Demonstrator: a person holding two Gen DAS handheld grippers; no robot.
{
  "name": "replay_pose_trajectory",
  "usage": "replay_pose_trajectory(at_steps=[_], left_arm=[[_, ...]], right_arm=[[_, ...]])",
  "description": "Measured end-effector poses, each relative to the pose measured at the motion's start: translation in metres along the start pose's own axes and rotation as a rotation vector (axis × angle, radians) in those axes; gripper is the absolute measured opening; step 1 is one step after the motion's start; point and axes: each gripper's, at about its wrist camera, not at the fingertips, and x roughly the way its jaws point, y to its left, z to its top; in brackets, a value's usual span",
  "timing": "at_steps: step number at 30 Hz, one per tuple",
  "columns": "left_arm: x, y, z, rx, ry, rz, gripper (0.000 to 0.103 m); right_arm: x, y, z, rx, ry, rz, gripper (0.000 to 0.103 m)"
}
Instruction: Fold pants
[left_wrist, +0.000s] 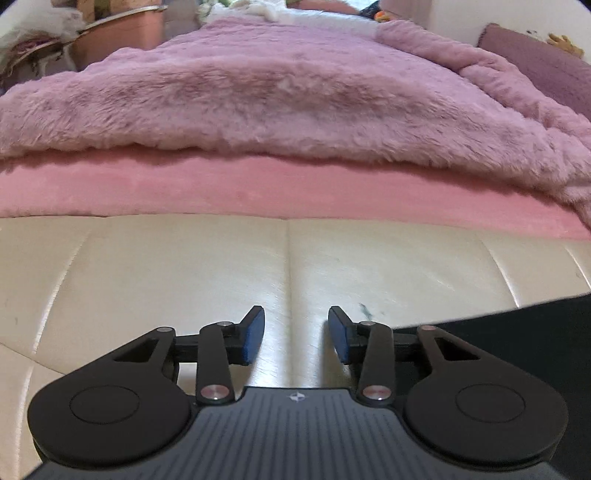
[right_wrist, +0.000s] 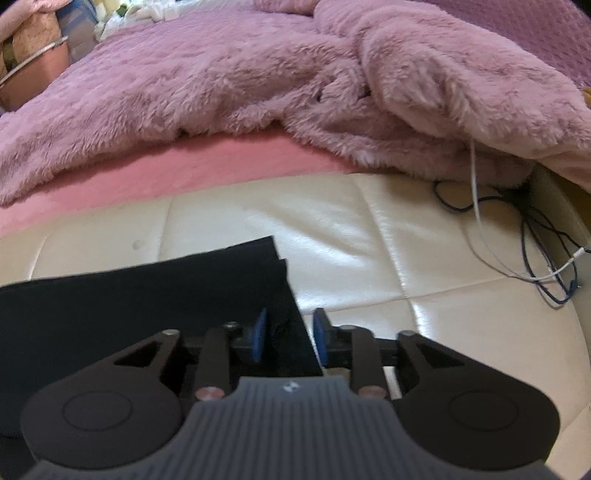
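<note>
The right hand-held gripper (right_wrist: 289, 335) tilts steeply down over the edge of the black pants (right_wrist: 147, 295), jaws narrowly parted, blue pads clear of the cloth between them. The folded pants lie flat on a cream leather bench (right_wrist: 369, 240). The left hand-held gripper (left_wrist: 296, 334), also angled down, gapes half-wide over bare leather, holding nothing. Only the right view shows cables (right_wrist: 535, 251) beside the fluffy pink blanket (right_wrist: 221, 85).

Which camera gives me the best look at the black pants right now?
The right wrist view. There the black pants lie flat on the cream cushion, stacked edges visible, one edge between the open right hand-held gripper. The left wrist view shows only a dark sliver at its right edge.
</note>
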Motion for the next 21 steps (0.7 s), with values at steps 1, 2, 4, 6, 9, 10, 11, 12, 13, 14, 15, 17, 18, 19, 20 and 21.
replay_pose_trajectory(at_steps=[1,2,4,6,9,10,11,12,13,14,15,17,18,19,20,21], left_arm=[[-0.006,0.005,0.002,-0.02,-0.006,-0.031,0.046],[-0.012,0.009,0.003,-0.036,-0.01,-0.064,0.046],[-0.024,0.012,0.0,-0.049,0.008,-0.123,0.046],[-0.036,0.011,-0.007,-0.062,0.045,-0.193,0.046],[-0.049,0.014,-0.026,-0.135,0.141,-0.304,0.054],[-0.052,0.016,-0.033,-0.164,0.179,-0.338,0.054],[-0.054,0.017,-0.04,-0.188,0.21,-0.357,0.054],[-0.057,0.018,-0.049,-0.216,0.246,-0.369,0.054],[-0.058,0.019,-0.056,-0.233,0.275,-0.374,0.054],[-0.061,0.019,-0.063,-0.237,0.294,-0.375,0.054],[-0.064,0.018,-0.069,-0.229,0.304,-0.367,0.054],[-0.072,0.011,-0.079,-0.164,0.299,-0.348,0.054],[-0.076,0.006,-0.082,-0.115,0.289,-0.335,0.054],[-0.08,0.001,-0.086,-0.063,0.287,-0.314,0.054],[-0.083,-0.004,-0.088,-0.021,0.285,-0.3,0.054],[-0.086,-0.008,-0.091,0.019,0.286,-0.285,0.054]], right_arm=[[-0.003,-0.003,0.001,0.016,-0.014,0.003,0.03],[-0.005,-0.007,0.002,0.036,-0.027,0.01,0.037],[-0.01,-0.016,0.003,0.088,-0.052,0.04,0.05],[-0.009,-0.023,0.002,0.137,-0.047,0.073,0.062],[-0.001,-0.031,-0.005,0.196,-0.017,0.103,0.062],[0.002,-0.034,-0.009,0.229,-0.003,0.119,0.062],[0.004,-0.037,-0.014,0.257,0.005,0.133,0.061],[0.007,-0.038,-0.018,0.276,0.015,0.145,0.06],[0.009,-0.038,-0.022,0.284,0.021,0.148,0.058],[0.009,-0.038,-0.025,0.281,0.012,0.148,0.057],[0.008,-0.037,-0.027,0.276,0.005,0.147,0.056],[0.009,-0.035,-0.028,0.272,0.005,0.138,0.054],[0.009,-0.034,-0.028,0.271,0.006,0.133,0.054],[0.009,-0.031,-0.027,0.268,0.01,0.126,0.054],[0.009,-0.03,-0.027,0.263,0.014,0.119,0.053],[0.01,-0.028,-0.026,0.252,0.017,0.113,0.053]])
